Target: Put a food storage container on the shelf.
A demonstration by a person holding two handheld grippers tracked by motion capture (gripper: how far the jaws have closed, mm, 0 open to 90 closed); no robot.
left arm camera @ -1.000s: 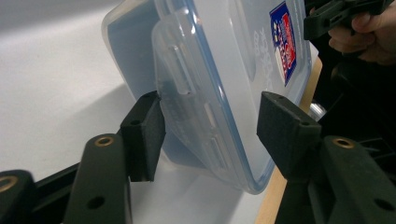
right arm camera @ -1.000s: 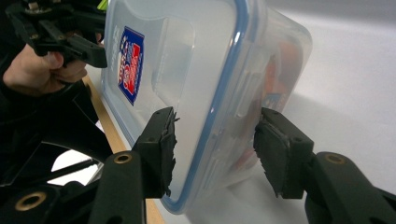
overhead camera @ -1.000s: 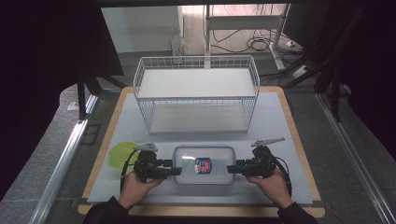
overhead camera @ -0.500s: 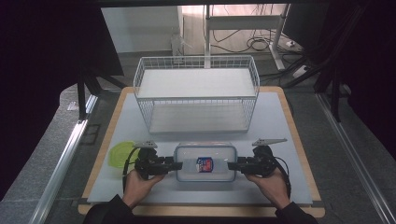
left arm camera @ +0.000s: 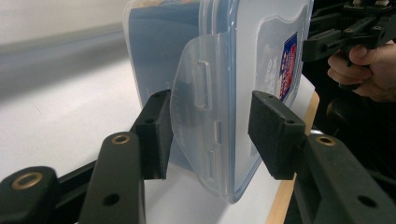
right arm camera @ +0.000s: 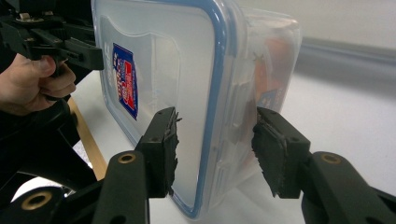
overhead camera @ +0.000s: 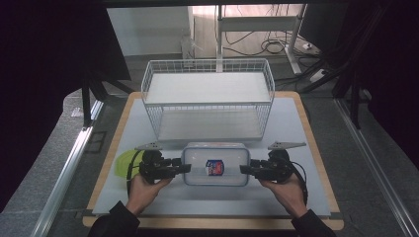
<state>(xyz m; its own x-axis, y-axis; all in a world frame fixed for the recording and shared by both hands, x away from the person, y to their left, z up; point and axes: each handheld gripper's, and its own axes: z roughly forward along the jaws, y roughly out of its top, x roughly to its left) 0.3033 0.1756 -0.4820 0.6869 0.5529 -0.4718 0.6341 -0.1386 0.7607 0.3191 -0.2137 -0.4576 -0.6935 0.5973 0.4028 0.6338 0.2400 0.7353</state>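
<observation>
Container (overhead camera: pixel 215 170) of clear plastic, with a blue-sealed lid and a small label (overhead camera: pixel 214 167) on top, lies flat on the white mat (overhead camera: pixel 296 128) at the person's edge of the table, just in front of the wire basket (overhead camera: pixel 207 106). The left gripper (overhead camera: pixel 185 168) is at its left short end and the right gripper (overhead camera: pixel 244 169) at its right short end, both pointing inward along the table.

Both sets of jaws stand part spread, one pad above the lid and one below the base, so each end sits between the pads without being firmly clamped. The left jaws have just been closing in. In the left gripper view one pad meets the latch flap (left arm camera: pixel 196 107), which flares out from the end, while the other pad is short of the lid.

The step looks like taking a two-ended hold – so both sides should close together and evenly. Mind the loose flap: squeezing on it alone would give a springy, slipping grip, so the left pads should bear on lid and base past the flap, or press it home first. Keep both grippers level with each other – a tilt would twist the smooth box out of the pads
</observation>
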